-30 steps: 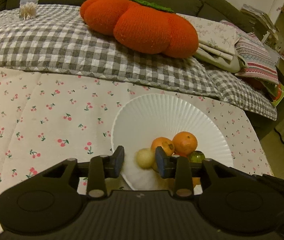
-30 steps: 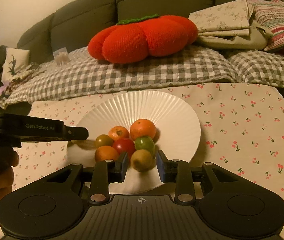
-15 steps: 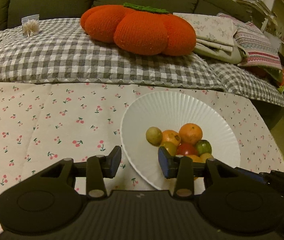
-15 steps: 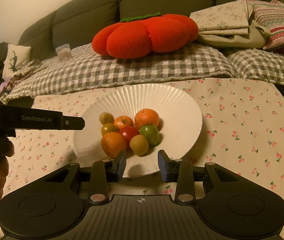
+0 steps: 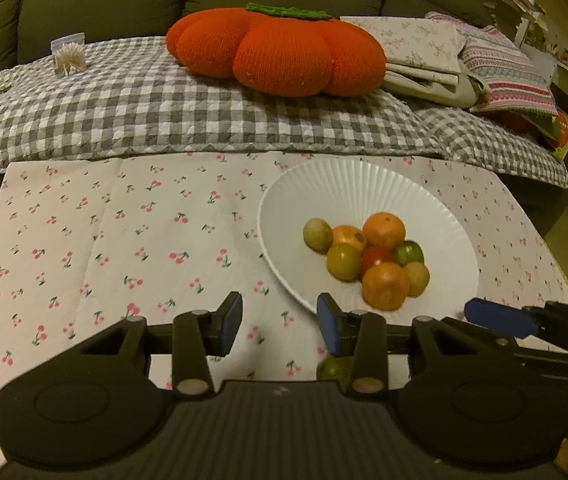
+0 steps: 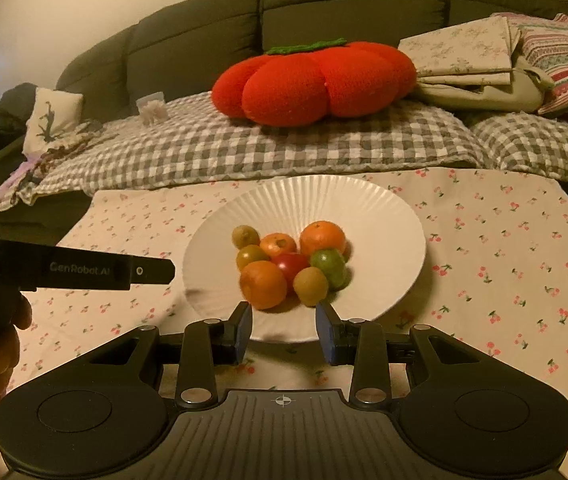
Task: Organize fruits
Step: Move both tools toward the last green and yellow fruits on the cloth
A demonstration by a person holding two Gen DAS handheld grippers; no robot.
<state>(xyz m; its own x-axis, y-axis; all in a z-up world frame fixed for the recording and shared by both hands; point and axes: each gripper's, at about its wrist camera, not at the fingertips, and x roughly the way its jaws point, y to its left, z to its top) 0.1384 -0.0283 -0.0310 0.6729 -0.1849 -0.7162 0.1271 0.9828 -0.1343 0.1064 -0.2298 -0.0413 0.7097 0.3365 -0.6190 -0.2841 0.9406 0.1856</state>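
On the white plate [image 6: 383, 216] I see the fruits [image 6: 289, 266] piled together, while my left gripper [image 5: 280, 322] and right gripper [image 6: 284, 332] hover just short of its near rim, both spread wide and empty.

The plate [image 6: 383, 216] sits on the tablecloth [image 6: 503, 260], at twelve o'clock from the right gripper [image 6: 284, 332] and at one o'clock from the left gripper [image 5: 280, 324]. The fruits [image 6: 289, 268] lie clustered in the plate, touching. Behind the cloth, at twelve, a cushion [image 6: 315, 80] rests on the blanket [image 6: 284, 148].
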